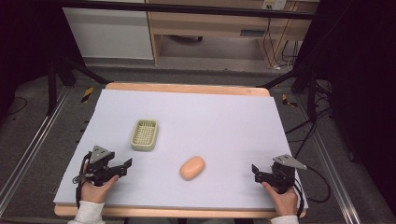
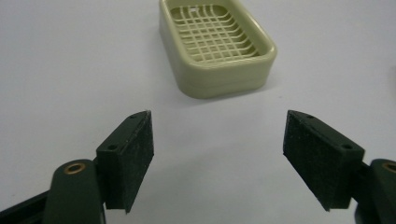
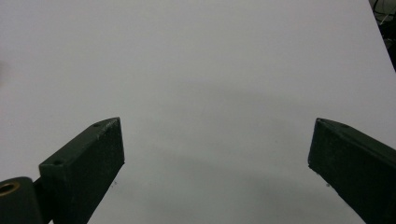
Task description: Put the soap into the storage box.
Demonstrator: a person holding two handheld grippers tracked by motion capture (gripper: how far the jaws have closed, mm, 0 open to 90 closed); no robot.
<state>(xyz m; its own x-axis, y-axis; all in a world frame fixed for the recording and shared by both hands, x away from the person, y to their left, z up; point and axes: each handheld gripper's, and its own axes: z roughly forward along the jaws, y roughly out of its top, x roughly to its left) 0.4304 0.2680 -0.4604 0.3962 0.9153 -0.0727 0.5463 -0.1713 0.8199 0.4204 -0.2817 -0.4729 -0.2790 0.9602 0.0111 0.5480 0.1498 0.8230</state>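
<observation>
A pale green soap dish with a grid bottom rests left of centre on the white table sheet. An orange oval soap bar lies to its lower right, nearer the front edge. My left gripper sits at the front left, held by a hand, open and empty. In the left gripper view the soap dish lies just ahead of my open left gripper. My right gripper rests at the front right, open. In the right gripper view my right gripper spans bare sheet.
The sheet covers a wooden table whose far edge shows. Beyond it stand black stand legs, cables on the floor at the right, and a wooden cabinet at the back.
</observation>
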